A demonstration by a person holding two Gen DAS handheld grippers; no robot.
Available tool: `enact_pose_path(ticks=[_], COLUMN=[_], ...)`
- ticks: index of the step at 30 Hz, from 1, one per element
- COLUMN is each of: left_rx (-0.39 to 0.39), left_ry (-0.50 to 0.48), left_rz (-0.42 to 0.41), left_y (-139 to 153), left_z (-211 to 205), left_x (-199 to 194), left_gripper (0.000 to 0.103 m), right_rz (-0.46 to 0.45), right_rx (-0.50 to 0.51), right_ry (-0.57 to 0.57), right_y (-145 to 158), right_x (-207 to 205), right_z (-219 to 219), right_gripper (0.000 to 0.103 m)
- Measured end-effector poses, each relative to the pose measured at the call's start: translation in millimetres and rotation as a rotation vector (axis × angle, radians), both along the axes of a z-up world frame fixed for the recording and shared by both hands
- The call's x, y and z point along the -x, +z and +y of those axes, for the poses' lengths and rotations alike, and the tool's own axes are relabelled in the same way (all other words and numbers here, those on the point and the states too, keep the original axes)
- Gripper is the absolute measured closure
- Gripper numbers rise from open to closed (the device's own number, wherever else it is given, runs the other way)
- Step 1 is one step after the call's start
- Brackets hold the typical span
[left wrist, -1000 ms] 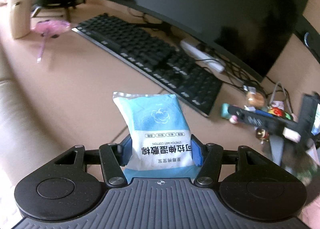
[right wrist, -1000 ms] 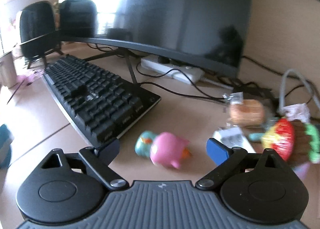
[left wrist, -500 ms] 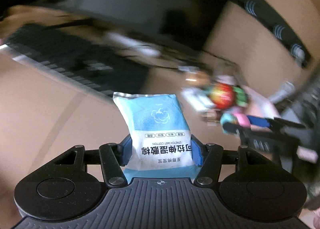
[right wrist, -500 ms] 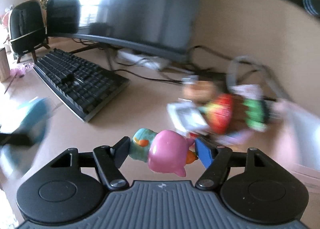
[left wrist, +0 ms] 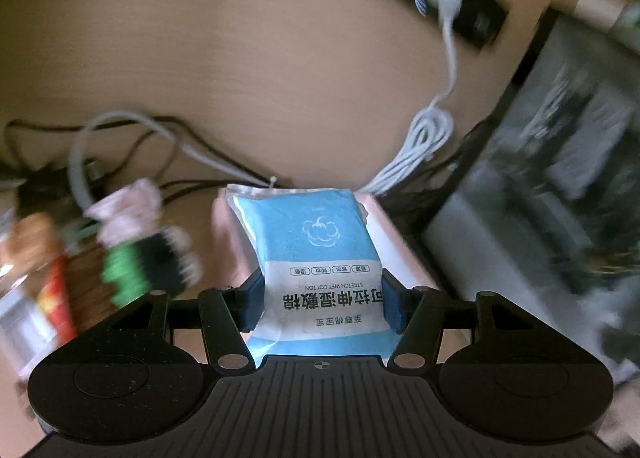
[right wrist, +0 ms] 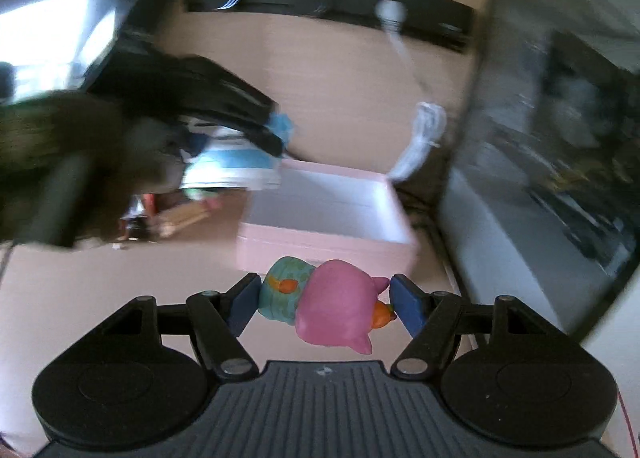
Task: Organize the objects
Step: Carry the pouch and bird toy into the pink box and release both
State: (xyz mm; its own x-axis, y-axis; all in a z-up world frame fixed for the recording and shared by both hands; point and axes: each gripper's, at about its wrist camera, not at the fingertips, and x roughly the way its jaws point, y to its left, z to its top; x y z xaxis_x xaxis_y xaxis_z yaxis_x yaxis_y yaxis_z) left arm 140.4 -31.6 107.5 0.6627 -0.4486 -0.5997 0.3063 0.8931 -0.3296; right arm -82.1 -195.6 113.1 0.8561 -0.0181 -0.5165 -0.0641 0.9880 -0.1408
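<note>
a blue-and-white wet cotton pack point(left wrist: 320, 258) sits clamped between the pads of the left gripper point(left wrist: 320, 306), held over the pink box point(right wrist: 320, 242) near the desk's back edge; the pink and teal toy figure point(right wrist: 324, 306) is gripped by the right gripper point(right wrist: 324, 298), whose jaws have just been closing on it, in front of the box's near wall; a coiled white cable point(left wrist: 424, 138) lies behind the box; blurred snack packets point(left wrist: 132, 254) crowd the left.

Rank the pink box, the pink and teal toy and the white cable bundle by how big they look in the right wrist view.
1. pink box
2. pink and teal toy, enlarged by nearness, clamped in the right gripper
3. white cable bundle, far back and blurred
</note>
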Motion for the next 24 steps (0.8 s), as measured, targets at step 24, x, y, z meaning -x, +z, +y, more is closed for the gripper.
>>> enact_pose_path(ticks=[24], left_rx=[0.023], left_ry=[0.189], left_rz=[0.115], left_y=[-7], left_z=[66], left_x=[68], left_gripper=[0.038], right_rz=[-0.026], right_rx=[-0.159], right_ry=[0.098], right_y=[9], right_x=[-146], right_z=[-39], right_gripper=[0.032])
